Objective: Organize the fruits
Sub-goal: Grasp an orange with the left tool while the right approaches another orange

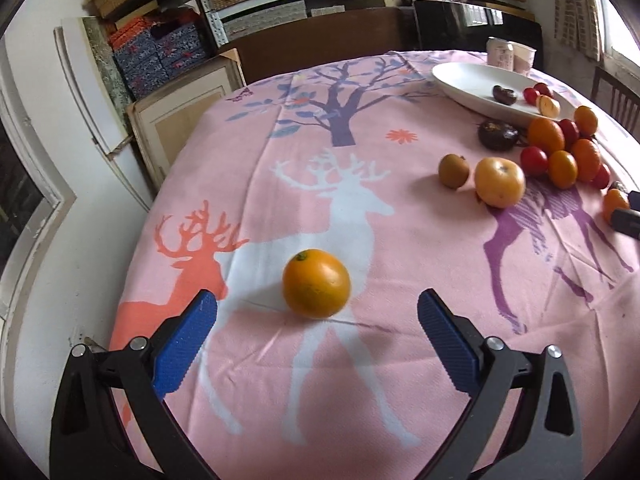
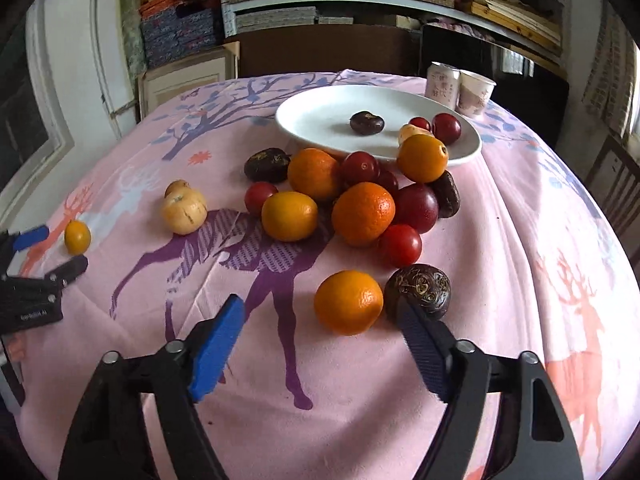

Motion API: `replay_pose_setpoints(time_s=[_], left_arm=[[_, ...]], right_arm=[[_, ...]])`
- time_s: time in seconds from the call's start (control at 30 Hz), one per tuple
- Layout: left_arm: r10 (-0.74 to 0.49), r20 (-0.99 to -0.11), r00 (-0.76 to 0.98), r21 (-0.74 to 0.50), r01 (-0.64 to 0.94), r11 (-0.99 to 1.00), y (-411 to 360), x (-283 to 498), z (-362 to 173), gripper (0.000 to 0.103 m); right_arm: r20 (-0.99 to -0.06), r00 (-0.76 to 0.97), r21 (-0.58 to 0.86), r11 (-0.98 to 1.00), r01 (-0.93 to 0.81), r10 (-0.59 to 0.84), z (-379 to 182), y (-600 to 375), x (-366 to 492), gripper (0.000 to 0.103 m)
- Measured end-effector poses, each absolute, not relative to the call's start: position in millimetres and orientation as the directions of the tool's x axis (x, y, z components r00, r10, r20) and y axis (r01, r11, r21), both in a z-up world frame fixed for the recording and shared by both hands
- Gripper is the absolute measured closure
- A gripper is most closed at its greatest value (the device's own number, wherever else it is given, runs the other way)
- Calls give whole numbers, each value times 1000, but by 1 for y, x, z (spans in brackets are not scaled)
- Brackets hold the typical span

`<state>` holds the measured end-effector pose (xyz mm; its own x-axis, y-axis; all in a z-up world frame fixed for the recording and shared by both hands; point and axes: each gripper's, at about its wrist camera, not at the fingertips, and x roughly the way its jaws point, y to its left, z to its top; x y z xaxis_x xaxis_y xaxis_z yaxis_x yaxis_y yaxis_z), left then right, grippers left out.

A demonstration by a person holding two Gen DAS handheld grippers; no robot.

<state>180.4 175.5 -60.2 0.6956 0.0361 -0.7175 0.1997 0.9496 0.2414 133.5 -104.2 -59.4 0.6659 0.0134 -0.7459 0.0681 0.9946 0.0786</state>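
From the left wrist, the left tool [image 1: 318,306] stands released around a lone orange [image 1: 316,283] on the pink-clothed surface [image 1: 400,360]. From the right wrist, the right tool [image 2: 322,314] is released, not gripping, just short of a mandarin [image 2: 348,302] lying beside a dark fruit [image 2: 418,290], near the fruit pile [image 2: 352,196] and white plate [image 2: 316,116].

The left gripper [image 1: 318,304] tilts downward with its jaws spread wide, nothing pressed between the blue pads [image 1: 188,344]. The right gripper [image 2: 320,320] tilts down likewise, jaws apart and gripping nothing (its right finger looks darker, in shadow). From the right wrist view, the left gripper's fingers show at the far left edge.
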Motion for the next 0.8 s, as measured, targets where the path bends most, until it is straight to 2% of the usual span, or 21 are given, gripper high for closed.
replay_pose_setpoints(time_s=[0.07, 0.17, 0.27, 0.3, 0.33, 0.37, 0.43, 0.53, 0.6, 0.7, 0.8], left_arm=[[28, -709, 704, 225, 188, 956, 180, 183, -58, 4], [0, -741, 671, 164, 181, 970, 186, 191, -62, 5], [-36, -777, 628, 121, 206, 971, 185, 196, -70, 5], [-59, -784, 618, 97, 215, 972, 185, 197, -71, 8], [-92, -790, 606, 66, 233, 970, 184, 197, -72, 18], [-124, -799, 589, 36, 253, 967, 183, 198, -73, 38], [-149, -799, 582, 8, 258, 966, 183, 198, -74, 42], [-131, -794, 594, 14, 233, 972, 183, 194, -72, 57], [-101, -787, 608, 55, 233, 971, 178, 190, -71, 73], [-92, -779, 620, 106, 274, 956, 167, 184, -70, 83], [-85, -779, 622, 133, 296, 946, 161, 183, -70, 84]], right_arm=[[-762, 648, 82, 993, 81, 10, -65, -103, 140, 34], [-789, 614, 107, 989, 98, 25, -73, -107, 148, 46], [-777, 627, 167, 979, 118, 57, -74, -114, 148, 67], [-775, 628, 179, 977, 112, 70, -75, -114, 148, 67], [-774, 629, 181, 977, 110, 72, -75, -114, 148, 67], [-773, 629, 185, 977, 105, 79, -75, -113, 148, 67], [-766, 631, 229, 969, 93, 121, -76, -116, 149, 67], [-756, 634, 280, 956, 88, 163, -78, -122, 149, 66], [-753, 634, 287, 955, 75, 176, -78, -120, 149, 66], [-749, 630, 297, 954, 42, 205, -78, -116, 150, 65], [-749, 629, 298, 954, 37, 210, -78, -116, 151, 65]])
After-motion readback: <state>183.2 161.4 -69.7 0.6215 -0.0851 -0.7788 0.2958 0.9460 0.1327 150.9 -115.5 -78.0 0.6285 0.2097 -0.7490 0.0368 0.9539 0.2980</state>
